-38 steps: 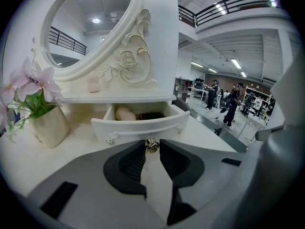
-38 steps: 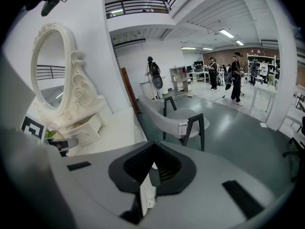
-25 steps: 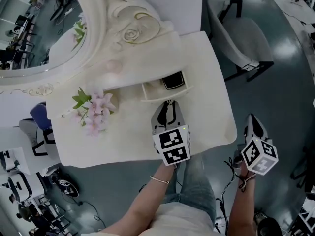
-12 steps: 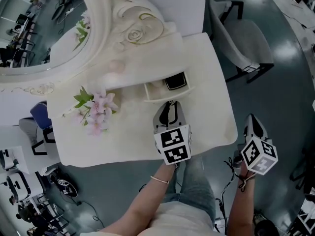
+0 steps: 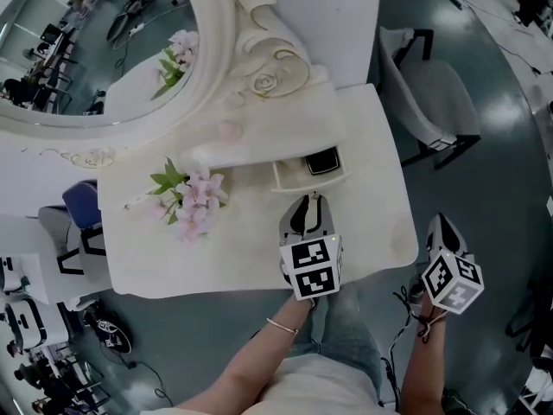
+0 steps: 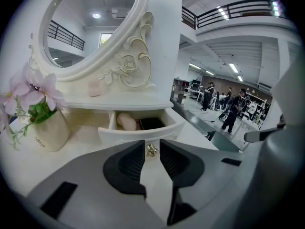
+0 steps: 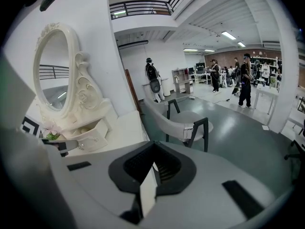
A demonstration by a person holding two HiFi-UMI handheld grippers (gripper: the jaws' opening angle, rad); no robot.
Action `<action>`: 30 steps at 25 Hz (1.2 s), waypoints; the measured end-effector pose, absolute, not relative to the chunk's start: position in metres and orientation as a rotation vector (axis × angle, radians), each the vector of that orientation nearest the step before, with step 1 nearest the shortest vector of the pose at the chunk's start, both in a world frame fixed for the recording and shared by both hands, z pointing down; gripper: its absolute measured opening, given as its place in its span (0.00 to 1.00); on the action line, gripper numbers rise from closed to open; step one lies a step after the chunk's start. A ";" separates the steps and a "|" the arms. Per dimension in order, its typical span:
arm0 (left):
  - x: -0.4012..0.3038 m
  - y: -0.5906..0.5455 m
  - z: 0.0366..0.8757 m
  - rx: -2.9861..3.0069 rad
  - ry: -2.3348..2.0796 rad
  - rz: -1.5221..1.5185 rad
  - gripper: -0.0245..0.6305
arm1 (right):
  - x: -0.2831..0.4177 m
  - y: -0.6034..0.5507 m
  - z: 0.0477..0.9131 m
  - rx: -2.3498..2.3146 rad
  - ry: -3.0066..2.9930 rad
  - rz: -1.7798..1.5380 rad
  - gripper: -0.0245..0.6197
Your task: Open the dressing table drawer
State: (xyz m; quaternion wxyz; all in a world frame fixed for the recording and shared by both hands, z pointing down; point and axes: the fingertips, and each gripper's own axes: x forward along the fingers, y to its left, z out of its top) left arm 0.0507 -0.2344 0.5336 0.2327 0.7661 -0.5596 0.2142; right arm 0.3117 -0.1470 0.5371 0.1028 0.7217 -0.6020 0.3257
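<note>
Cream dressing table: fills the middle of the head view, with its oval mirror at upper left and pink flowers left of centre.
Drawer: just right of centre, under the mirror's base, already drawn part way out. A dark flat item and something pale pink lie inside.
Knob: small and brass-coloured, in the middle of the drawer front, on the side facing the person.
Left gripper: directly below the drawer in the head view, pointing up the frame at it. Its jaws stand part closed, and as far as I can judge they pinch the knob from both sides.
Right gripper: lower right, past the table's edge and over the grey floor, well apart from the drawer. Its jaws are pressed together on nothing.
Nearer hand: the left, by a long way.
Line of travel: the drawer slides from the mirror toward the person, down the frame in the head view. The left gripper's length lies along that same line, so a straight draw back looks enough to bring it further out.
Risk: the knob is small, so a sideways tug could slip it from the pads.
</note>
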 end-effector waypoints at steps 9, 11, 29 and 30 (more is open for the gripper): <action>-0.002 -0.256 0.429 2.215 -1.685 0.407 0.19 | 0.266 -0.196 0.478 2.085 -1.938 0.836 0.05; -0.026 -0.267 0.401 2.225 -1.747 0.348 0.19 | 0.251 -0.215 0.456 2.073 -2.001 0.782 0.05; -0.141 -0.308 0.246 2.348 -1.875 0.008 0.07 | 0.200 -0.280 0.279 2.140 -2.227 0.255 0.05; -0.140 -0.309 0.245 2.354 -1.865 -0.003 0.07 | 0.201 -0.279 0.280 2.141 -2.220 0.253 0.05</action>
